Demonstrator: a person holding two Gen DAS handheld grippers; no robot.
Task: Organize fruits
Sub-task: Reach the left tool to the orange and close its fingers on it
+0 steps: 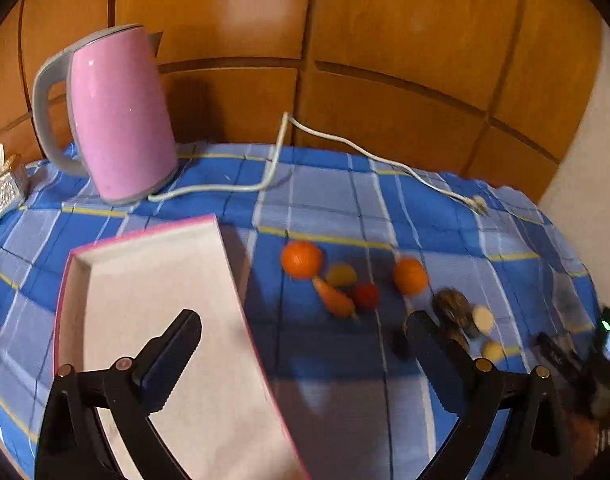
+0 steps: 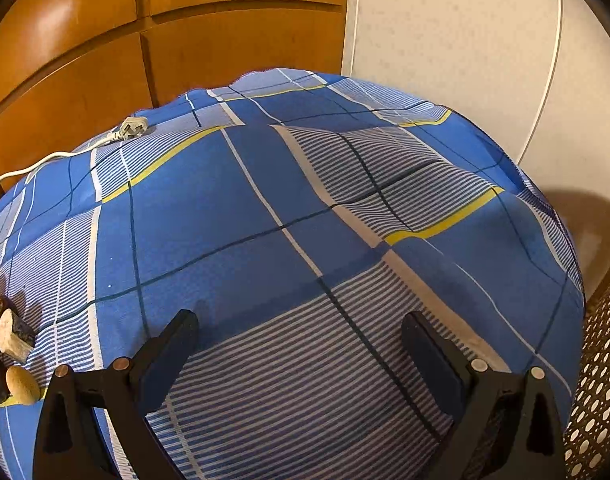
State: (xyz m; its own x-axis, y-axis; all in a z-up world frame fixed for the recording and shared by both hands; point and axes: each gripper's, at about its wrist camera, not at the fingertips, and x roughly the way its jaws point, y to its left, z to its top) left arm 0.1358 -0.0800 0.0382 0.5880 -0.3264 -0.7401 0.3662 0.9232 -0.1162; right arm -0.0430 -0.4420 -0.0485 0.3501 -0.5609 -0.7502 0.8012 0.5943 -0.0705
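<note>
Both of your grippers are spread wide and hold nothing: your left gripper (image 1: 303, 332) hangs between the white tray (image 1: 157, 280) and the fruits (image 1: 345, 280), your right gripper (image 2: 299, 334) over bare tablecloth (image 2: 265, 200). The fruits lie loose on the cloth just right of the tray (likely their destination), so your left sits ready to carry them across.

We are holding the left gripper (image 1: 301, 344) wide open above the pink-edged tray (image 1: 153, 280). Two oranges (image 1: 301, 259) are lying right of it.
</note>
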